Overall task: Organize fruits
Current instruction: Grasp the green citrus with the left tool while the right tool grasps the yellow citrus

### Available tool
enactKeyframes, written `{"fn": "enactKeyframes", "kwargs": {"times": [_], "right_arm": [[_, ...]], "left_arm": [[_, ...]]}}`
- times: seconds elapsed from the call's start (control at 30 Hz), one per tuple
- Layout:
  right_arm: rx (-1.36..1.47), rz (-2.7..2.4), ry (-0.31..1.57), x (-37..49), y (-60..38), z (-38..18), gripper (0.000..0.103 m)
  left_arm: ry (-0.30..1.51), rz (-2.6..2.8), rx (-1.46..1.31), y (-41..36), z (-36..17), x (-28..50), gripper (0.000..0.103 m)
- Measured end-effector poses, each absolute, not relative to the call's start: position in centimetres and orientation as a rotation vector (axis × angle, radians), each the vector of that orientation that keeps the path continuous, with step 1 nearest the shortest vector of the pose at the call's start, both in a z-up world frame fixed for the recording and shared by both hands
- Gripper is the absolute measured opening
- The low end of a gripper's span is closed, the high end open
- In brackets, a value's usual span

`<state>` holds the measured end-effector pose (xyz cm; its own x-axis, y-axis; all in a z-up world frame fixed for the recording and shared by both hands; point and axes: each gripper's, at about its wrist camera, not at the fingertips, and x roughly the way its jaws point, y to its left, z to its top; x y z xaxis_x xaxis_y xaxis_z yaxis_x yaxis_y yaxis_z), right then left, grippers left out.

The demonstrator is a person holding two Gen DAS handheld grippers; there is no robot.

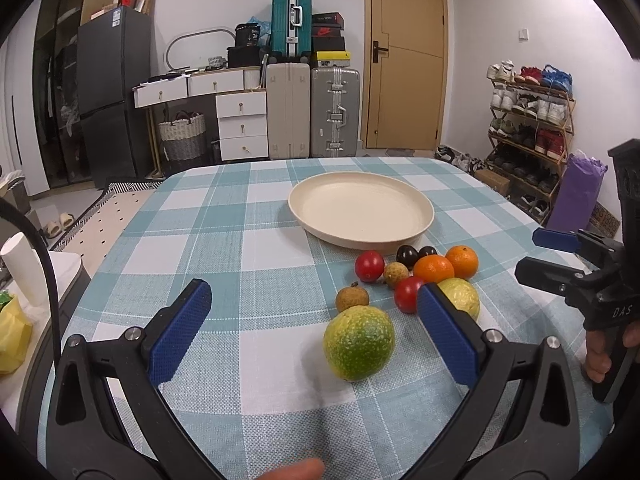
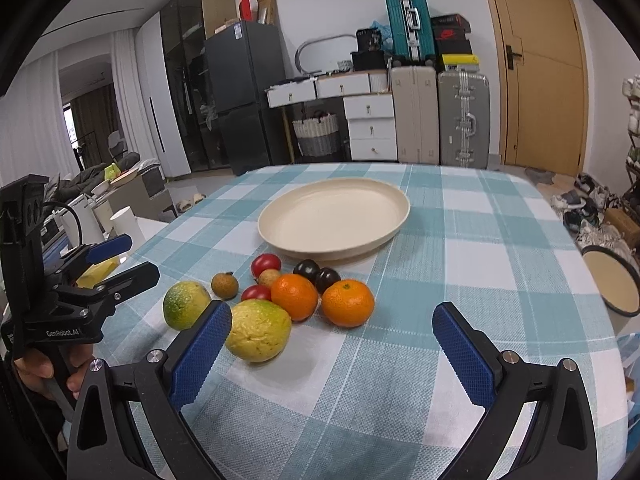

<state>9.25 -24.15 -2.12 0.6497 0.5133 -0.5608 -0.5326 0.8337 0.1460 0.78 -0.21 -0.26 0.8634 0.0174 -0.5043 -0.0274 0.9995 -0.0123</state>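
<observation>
Right wrist view, left gripper (image 2: 120,258) marked "GenRobot.AI", released, right gripper (image 2: 332,322) released, fruits beside plate (image 2: 280,236).

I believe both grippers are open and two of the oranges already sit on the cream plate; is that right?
Not quite: the cream plate holds nothing. Both oranges lie on the tablecloth in front of it, as the right wrist view shows. The left gripper and right gripper are indeed open.
</observation>
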Motion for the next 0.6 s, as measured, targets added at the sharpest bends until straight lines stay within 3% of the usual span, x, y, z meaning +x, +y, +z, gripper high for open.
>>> {"fn": "enactKeyframes", "kwargs": {"times": [0.17, 0.27, 0.6], "right_arm": [[-0.068, 0.633, 0.686, 9.2, -22.6, -2.5, 0.101], [-0.082, 0.654, 0.747, 9.5, -21.5, -3.0, 0.090], [-0.121, 0.696, 0.863, 9.8, -18.6, -4.7, 0.081]], "left_arm": [[0.582, -0.011, -0.024, 0.0, -0.9, 1.3, 0.101], [0.607, -0.022, -0.017, -0.2, -1.2, 1.5, 0.098], [0.691, -0.067, -0.037, -0.3, -2.3, 2.4, 0.090]]}}
